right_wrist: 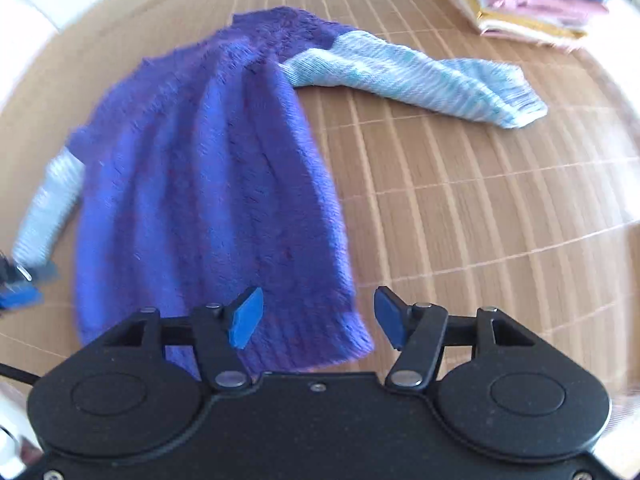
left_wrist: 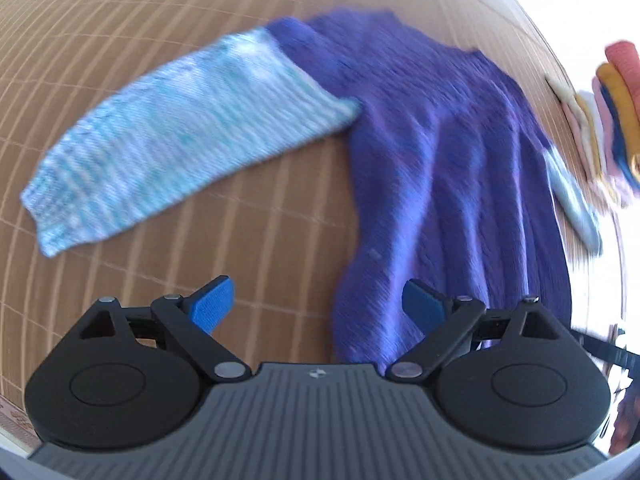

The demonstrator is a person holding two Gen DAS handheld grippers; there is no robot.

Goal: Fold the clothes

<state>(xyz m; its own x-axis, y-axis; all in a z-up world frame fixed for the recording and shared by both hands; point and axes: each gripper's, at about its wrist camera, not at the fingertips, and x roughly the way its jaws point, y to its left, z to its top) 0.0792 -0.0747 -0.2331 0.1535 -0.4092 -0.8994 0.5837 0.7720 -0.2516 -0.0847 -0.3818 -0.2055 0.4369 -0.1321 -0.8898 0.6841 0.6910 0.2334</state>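
A purple knit sweater (left_wrist: 448, 168) with light blue sleeves lies on a bamboo mat (left_wrist: 140, 20). One light blue sleeve (left_wrist: 176, 140) stretches out to the left in the left wrist view; the other sleeve (left_wrist: 572, 196) shows at the right edge. My left gripper (left_wrist: 318, 308) is open and empty, just above the sweater's lower left hem. In the right wrist view the sweater (right_wrist: 208, 184) fills the left half, one sleeve (right_wrist: 420, 80) reaching right, the other sleeve (right_wrist: 48, 208) at the left. My right gripper (right_wrist: 318, 318) is open and empty over the hem's right corner.
A stack of folded clothes (right_wrist: 536, 0) in pink, yellow, blue and white sits at the mat's far corner; it also shows in the left wrist view (left_wrist: 612, 120). Part of the left gripper (right_wrist: 16, 292) appears at the left edge of the right wrist view. Bare mat (right_wrist: 480, 220) lies to the right.
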